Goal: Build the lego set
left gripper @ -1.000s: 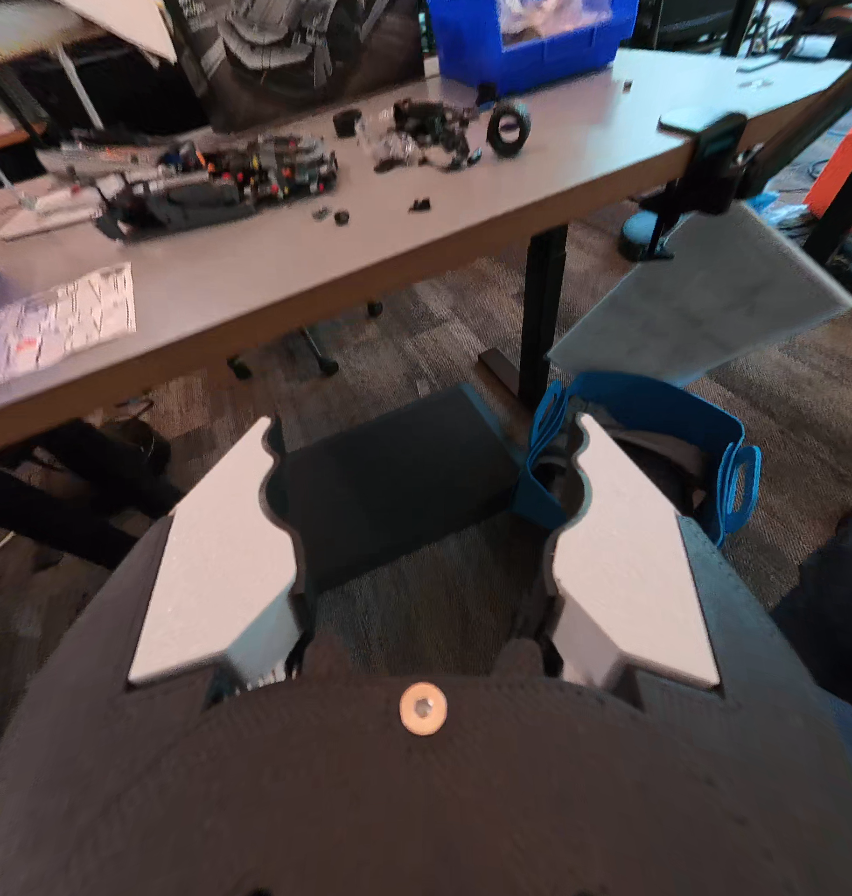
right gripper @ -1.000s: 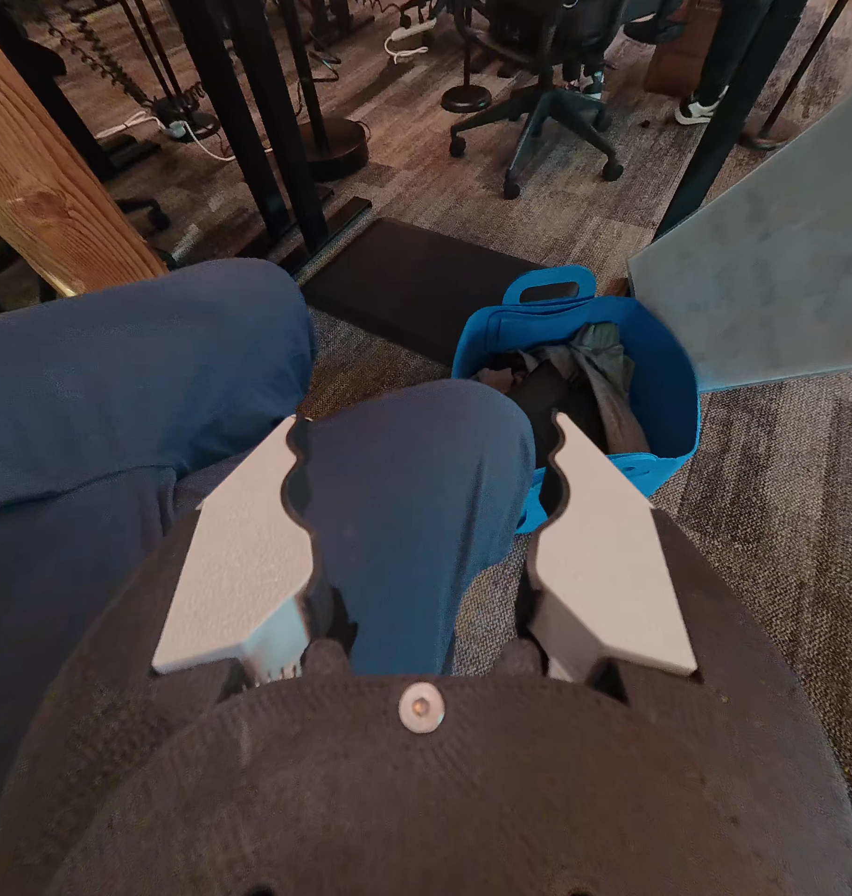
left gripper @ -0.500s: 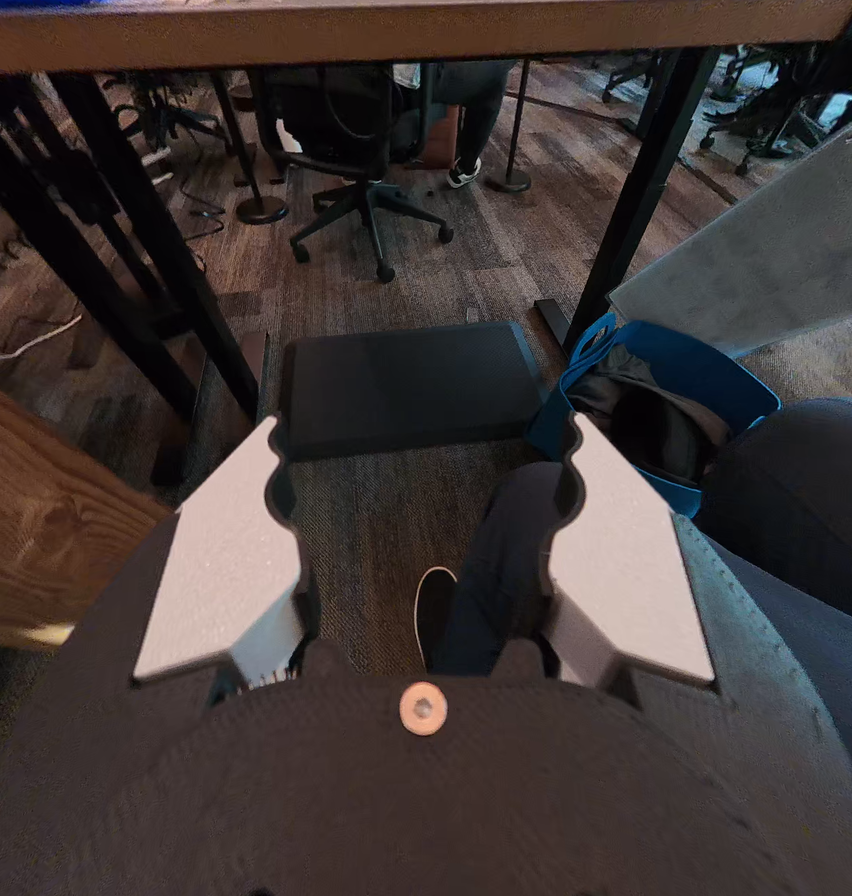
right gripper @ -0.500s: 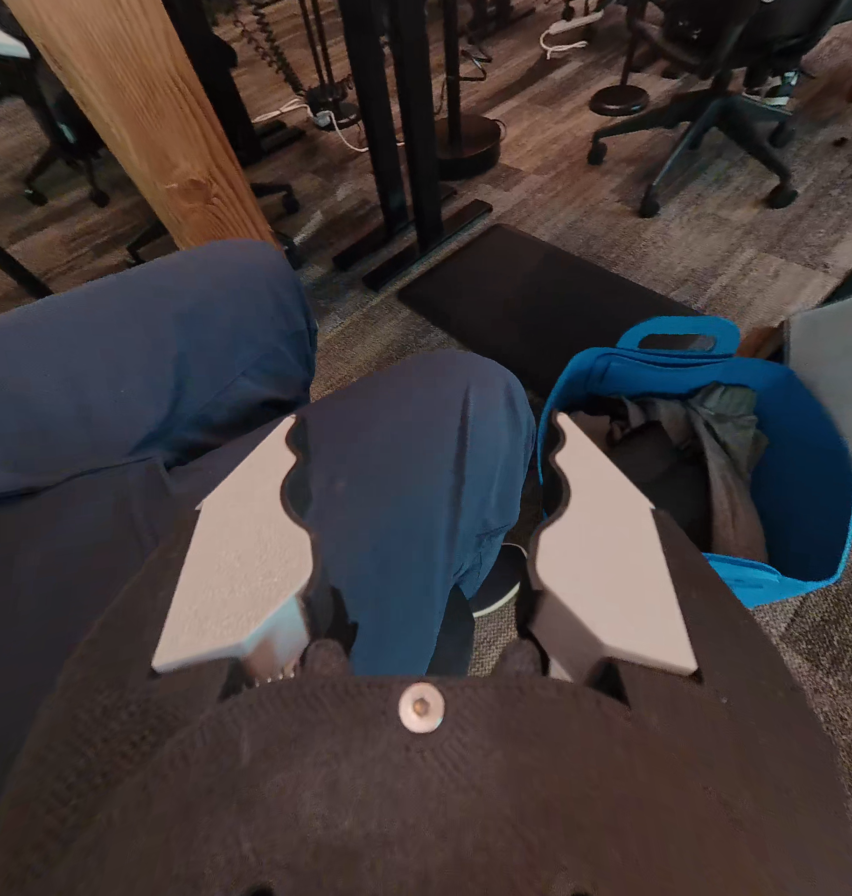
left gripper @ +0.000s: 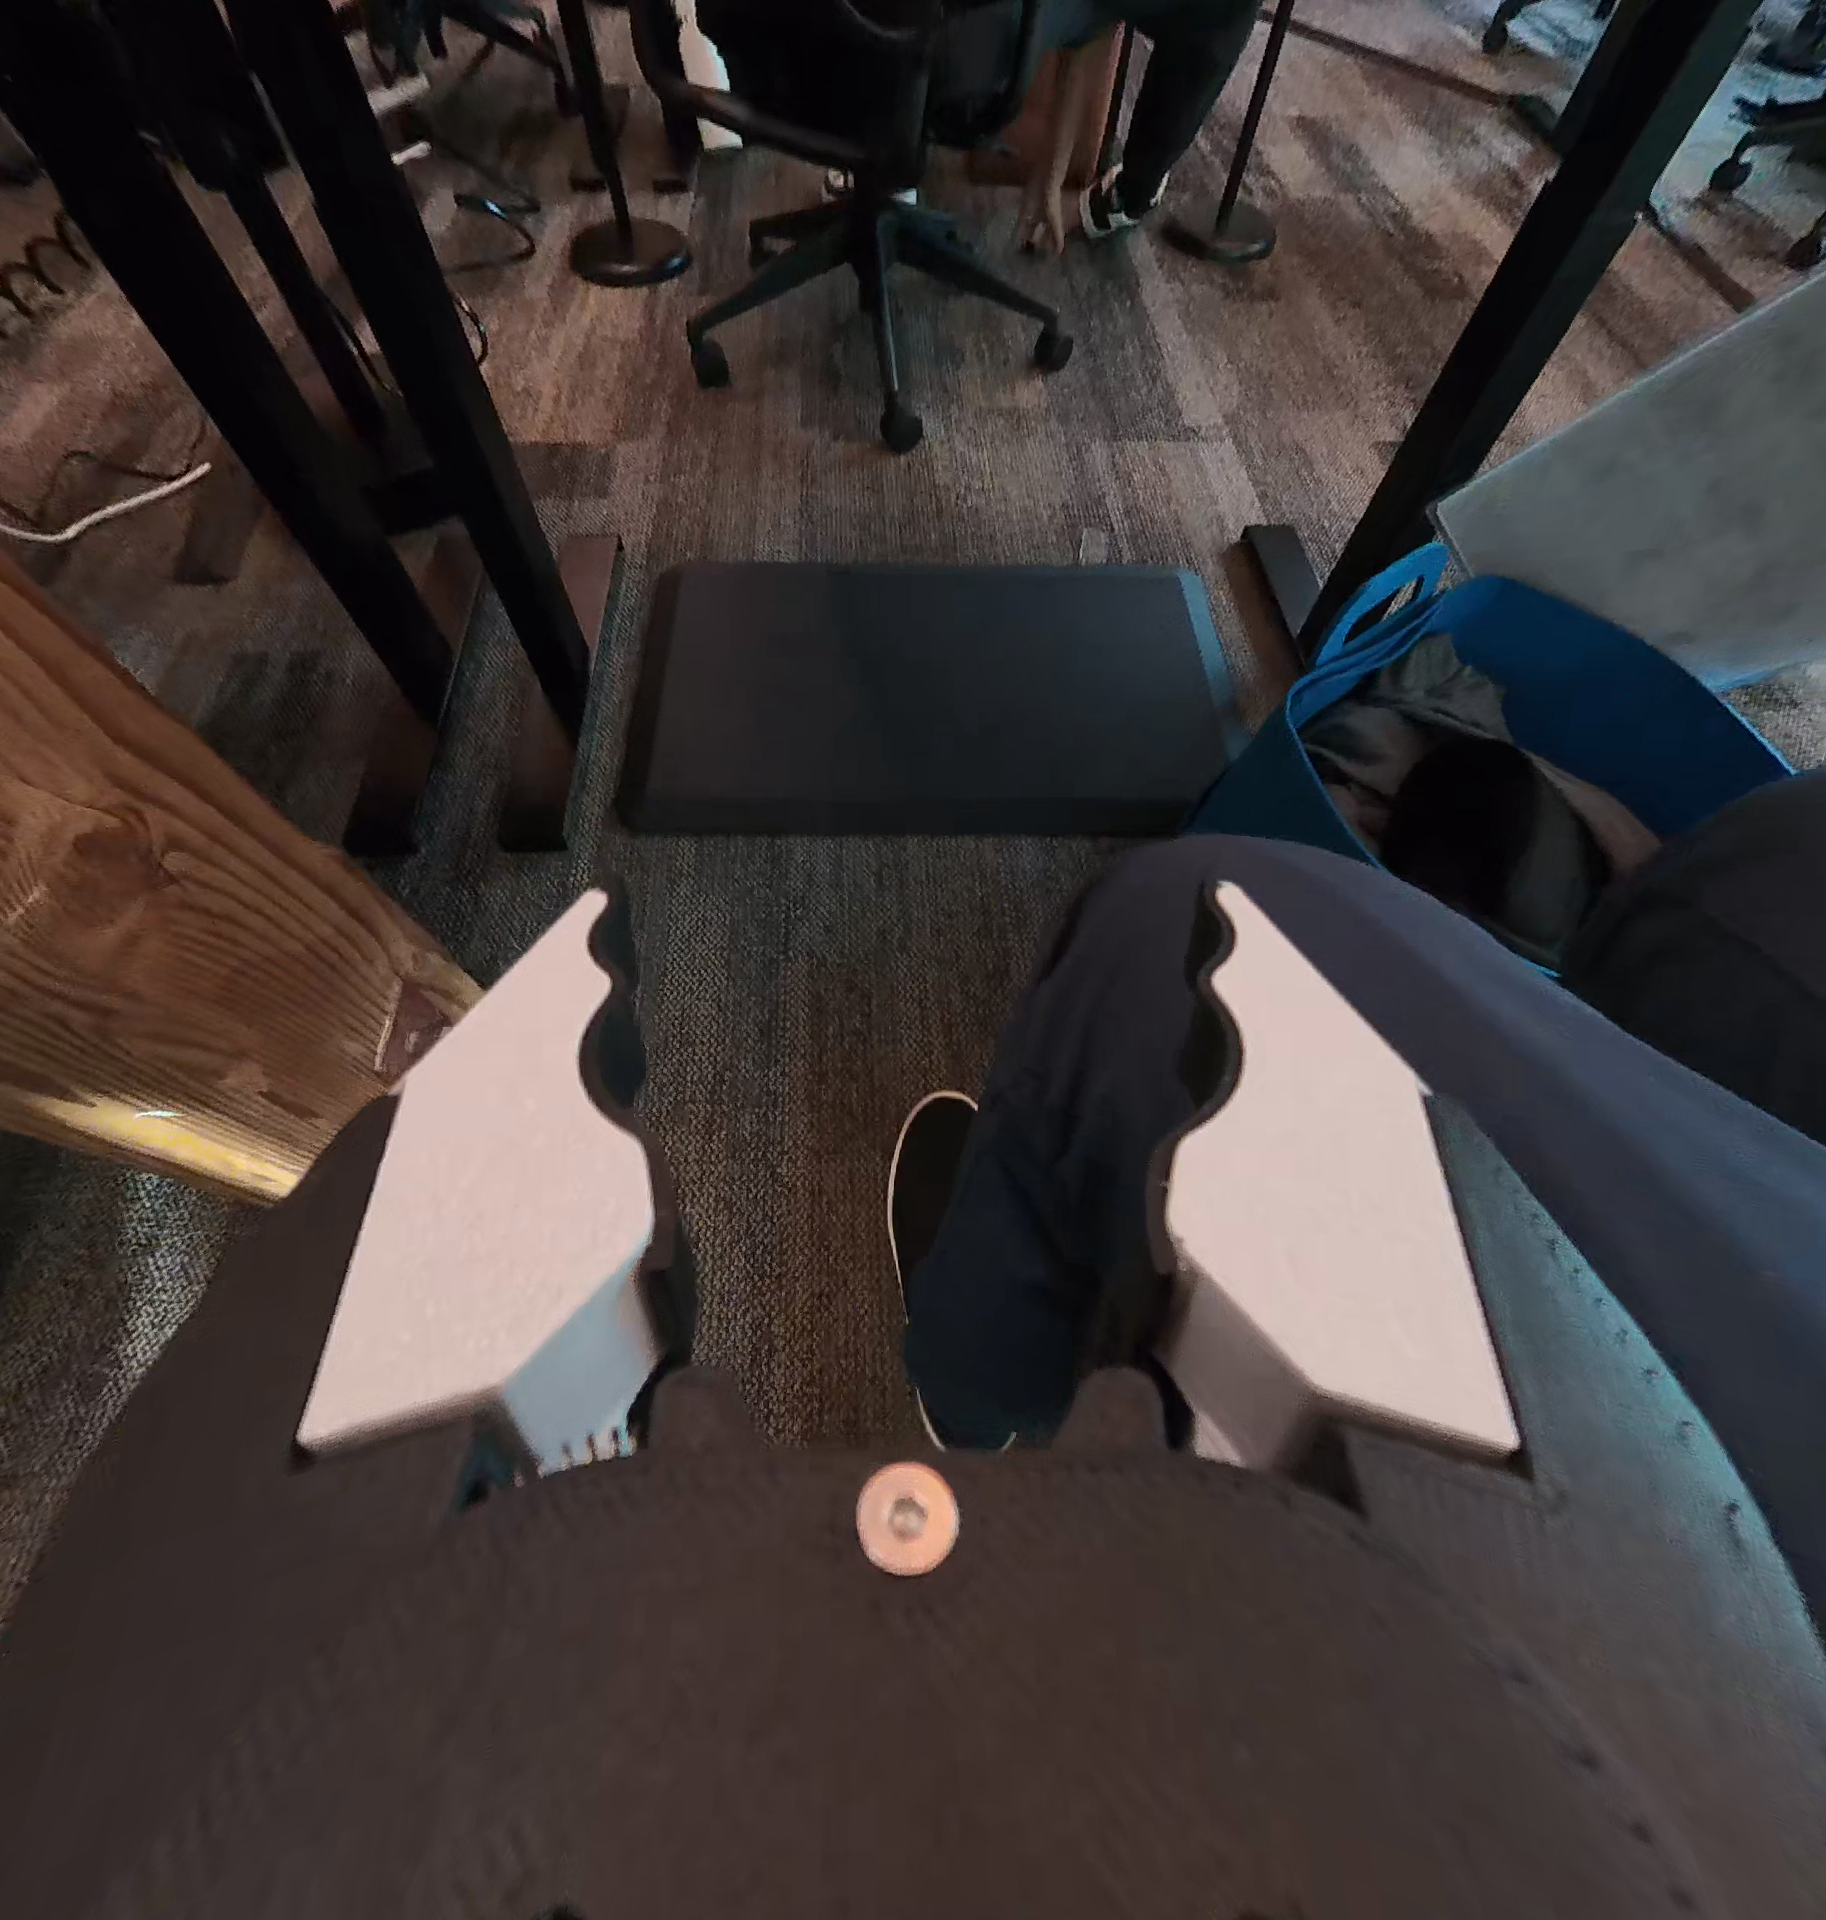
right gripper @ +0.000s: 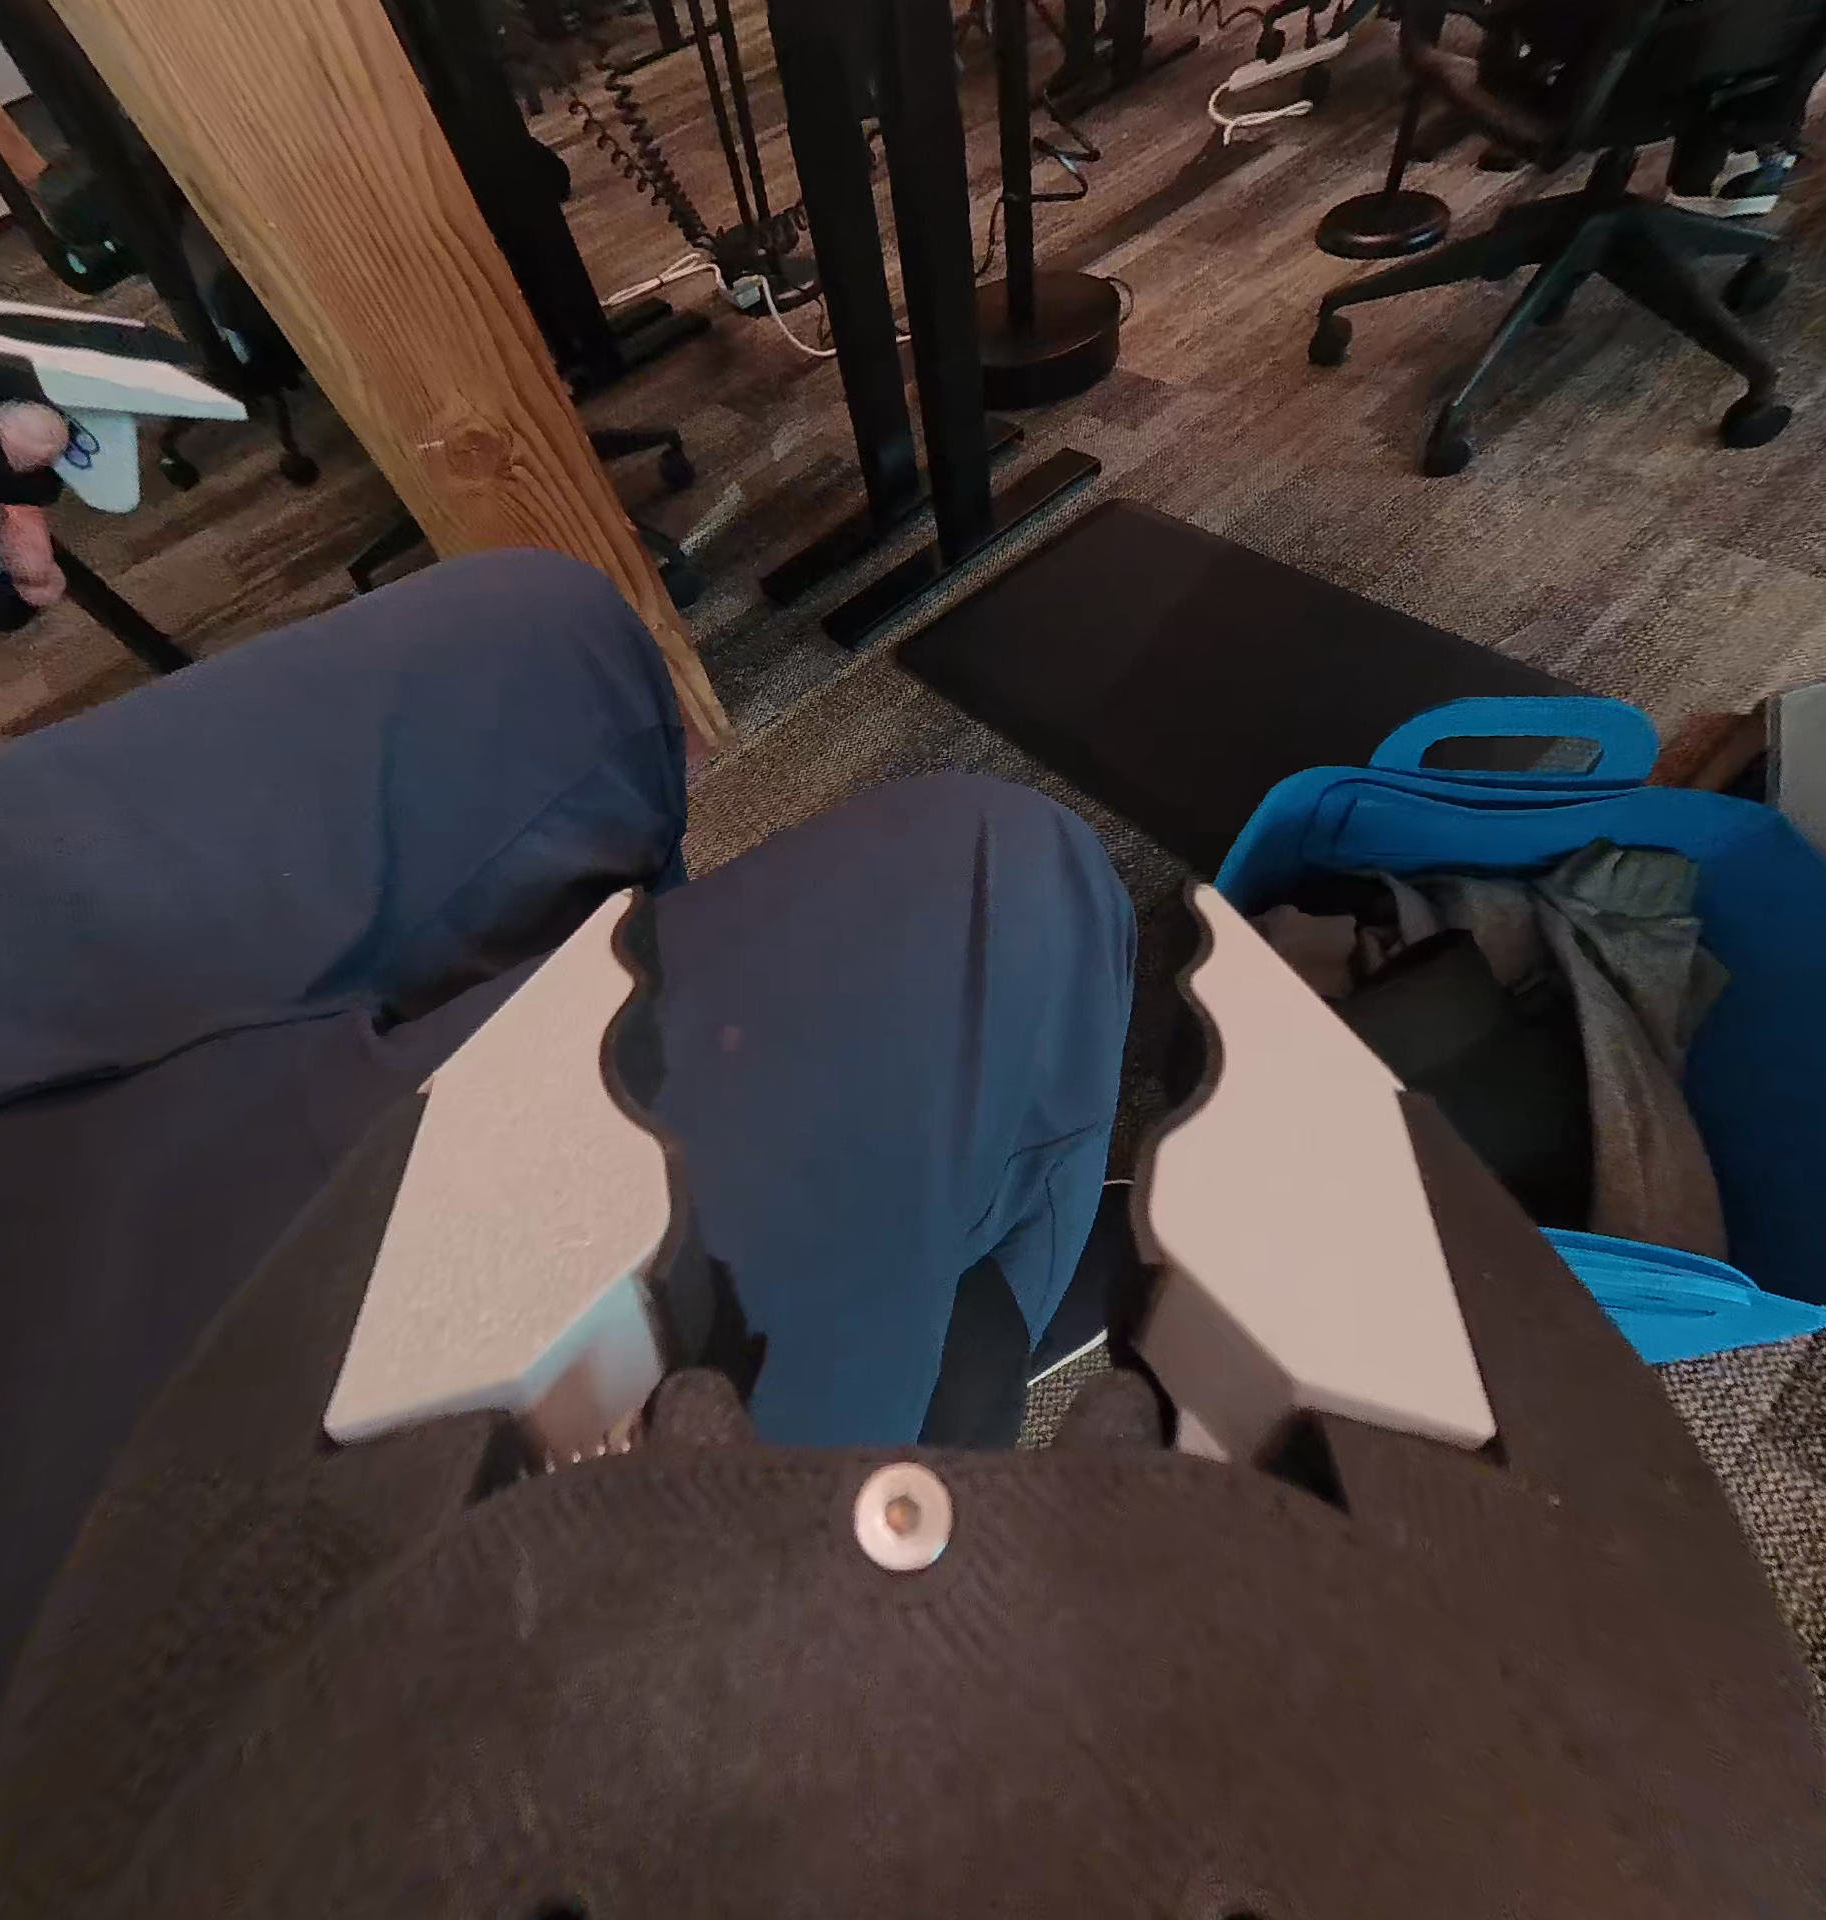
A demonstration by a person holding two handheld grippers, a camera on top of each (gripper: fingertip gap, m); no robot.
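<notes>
Currently no bricks in frame: both cameras look under desk height at the floor.
Left gripper (left gripper: 909, 1049): jaws spread wide, nothing between them; hanging over carpet and the person's leg (left gripper: 1085, 1122).
Right gripper (right gripper: 904, 1049): jaws likewise apart and empty; over the person's knee (right gripper: 888, 987).
Lego set: not visible in either view, so can't say where it sits or how far the build is.
Surroundings: black floor mat (left gripper: 919, 696), blue bag (right gripper: 1761, 997) with clothes in it, wooden post (right gripper: 369, 270), desk legs, office chair (left gripper: 878, 239).
Handling (judgement): bricks are light, rigid, smooth plastic; small parts likely slip or twist in a flat pinch.
Grip point (judgement): take a brick across two parallel side walls, not over the studs; hold a partial build by its solid core, since thin add-ons may pop off.
Next move (judgement): raise both grippers to the work surface first.
</notes>
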